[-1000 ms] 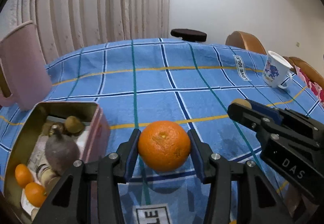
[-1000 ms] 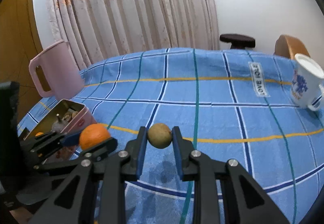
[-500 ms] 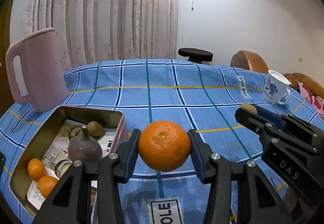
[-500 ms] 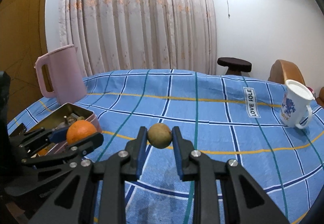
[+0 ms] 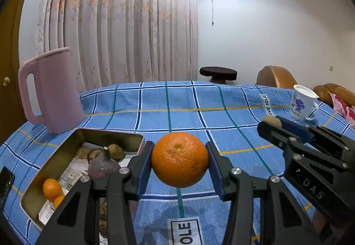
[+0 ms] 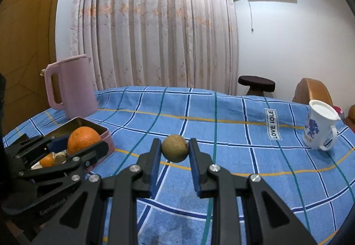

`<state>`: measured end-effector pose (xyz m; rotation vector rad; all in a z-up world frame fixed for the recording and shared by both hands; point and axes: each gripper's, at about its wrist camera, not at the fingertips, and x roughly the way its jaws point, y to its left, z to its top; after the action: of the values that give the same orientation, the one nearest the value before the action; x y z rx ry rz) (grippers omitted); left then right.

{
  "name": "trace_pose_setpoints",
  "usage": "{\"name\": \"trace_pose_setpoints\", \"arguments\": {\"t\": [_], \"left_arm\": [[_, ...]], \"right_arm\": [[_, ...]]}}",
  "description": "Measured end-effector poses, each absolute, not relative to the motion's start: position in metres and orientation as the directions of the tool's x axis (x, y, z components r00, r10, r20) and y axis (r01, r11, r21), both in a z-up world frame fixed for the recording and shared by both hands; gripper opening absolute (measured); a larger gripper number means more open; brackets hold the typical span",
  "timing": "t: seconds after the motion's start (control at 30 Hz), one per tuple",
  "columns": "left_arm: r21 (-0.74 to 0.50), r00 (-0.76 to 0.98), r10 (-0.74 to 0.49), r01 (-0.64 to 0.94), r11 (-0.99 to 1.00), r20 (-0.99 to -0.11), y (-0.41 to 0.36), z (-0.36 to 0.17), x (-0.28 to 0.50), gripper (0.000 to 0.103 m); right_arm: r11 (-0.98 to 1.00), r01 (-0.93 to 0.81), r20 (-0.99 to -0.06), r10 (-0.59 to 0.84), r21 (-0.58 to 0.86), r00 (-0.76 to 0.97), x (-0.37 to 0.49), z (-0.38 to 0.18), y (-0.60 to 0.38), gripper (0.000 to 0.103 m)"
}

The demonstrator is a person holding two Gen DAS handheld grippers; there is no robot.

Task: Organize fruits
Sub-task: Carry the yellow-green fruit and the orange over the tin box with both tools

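My left gripper is shut on a large orange and holds it above the blue checked tablecloth, just right of an open metal tin. The tin holds two small oranges, a dark purple fruit and a small brown fruit. My right gripper is shut on a small brown-green round fruit, held above the cloth. In the right wrist view the left gripper with the orange hangs over the tin. The right gripper shows at right in the left wrist view.
A pink jug stands behind the tin at the far left. A white mug with a blue print stands at the far right. A dark stool and brown chairs are beyond the table. A dark phone edge lies at the left.
Both grippers have risen and tilted up with their fruits still held, so more of the curtain and wall shows. The left gripper has drawn nearer the tin.
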<state>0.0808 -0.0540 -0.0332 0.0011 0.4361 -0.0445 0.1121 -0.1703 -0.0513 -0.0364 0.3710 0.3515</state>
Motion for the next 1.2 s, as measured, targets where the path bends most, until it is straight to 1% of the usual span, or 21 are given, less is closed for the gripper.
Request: {"name": "trace_pose_setpoints", "arguments": {"t": [0.47,0.73,1.2], "left_arm": [[0.009,0.94,-0.022,0.027,1.0,-0.341,-0.054,-0.027,0.064,0.049],[-0.003,0.943,-0.017,0.017,1.0,-0.333,-0.051,-0.026,0.062,0.049],[-0.003,0.932,-0.007,0.006,1.0,-0.362,-0.044,-0.027,0.059,0.049]], "right_arm": [[0.93,-0.367,-0.308,0.352,0.009,0.884,0.098,-0.048,-0.166,0.028],[0.928,-0.373,-0.292,0.357,0.0,0.887,0.089,-0.048,-0.162,0.028],[0.926,-0.379,-0.285,0.364,0.004,0.887,0.08,-0.047,-0.157,0.028]]}}
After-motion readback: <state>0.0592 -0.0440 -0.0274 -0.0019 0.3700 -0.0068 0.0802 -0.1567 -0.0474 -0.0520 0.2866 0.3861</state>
